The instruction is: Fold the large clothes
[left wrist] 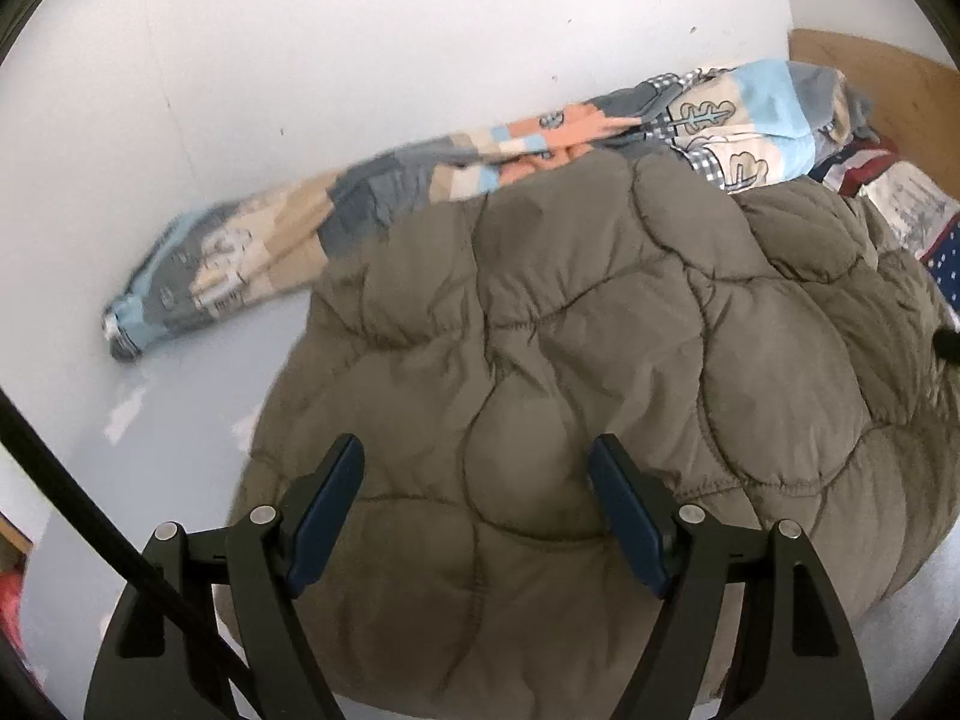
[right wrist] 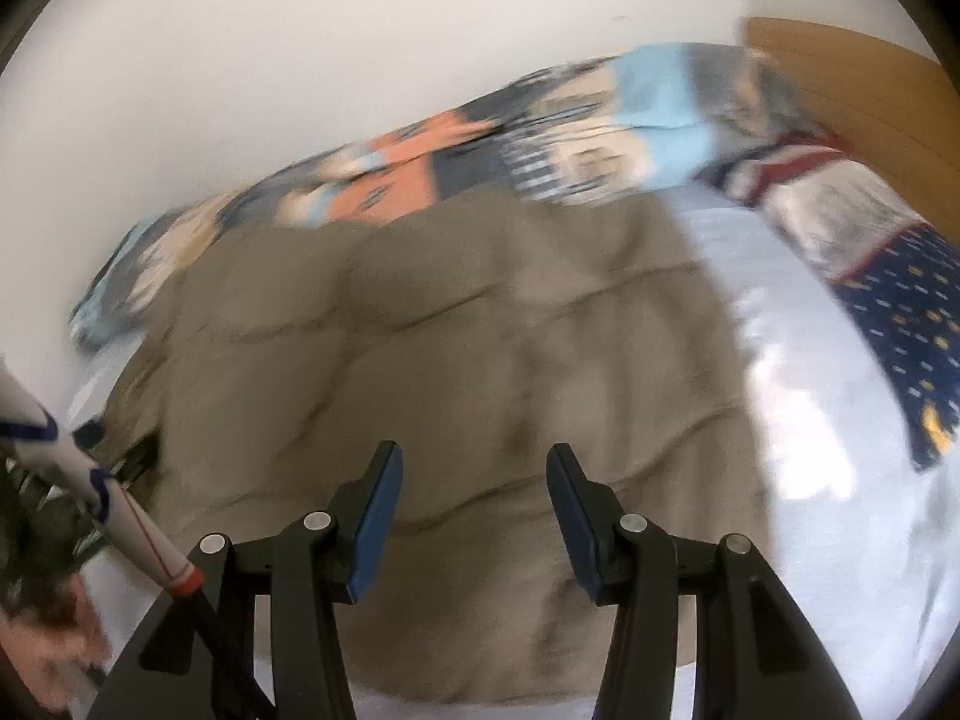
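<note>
A large olive-brown quilted jacket (left wrist: 600, 330) lies bunched on a white bed sheet (left wrist: 198, 384). My left gripper (left wrist: 477, 462) is open and empty, its fingers hovering over the jacket's near part. In the right wrist view the same jacket (right wrist: 450, 330) shows blurred and spread out. My right gripper (right wrist: 474, 468) is open and empty above the jacket's near edge.
A rolled patterned blanket (left wrist: 420, 180) lies along the white wall behind the jacket; it also shows in the right wrist view (right wrist: 540, 138). A navy patterned cloth (right wrist: 900, 312) lies at right by a wooden headboard (right wrist: 852, 78). Bare sheet (right wrist: 798, 420) lies right of the jacket.
</note>
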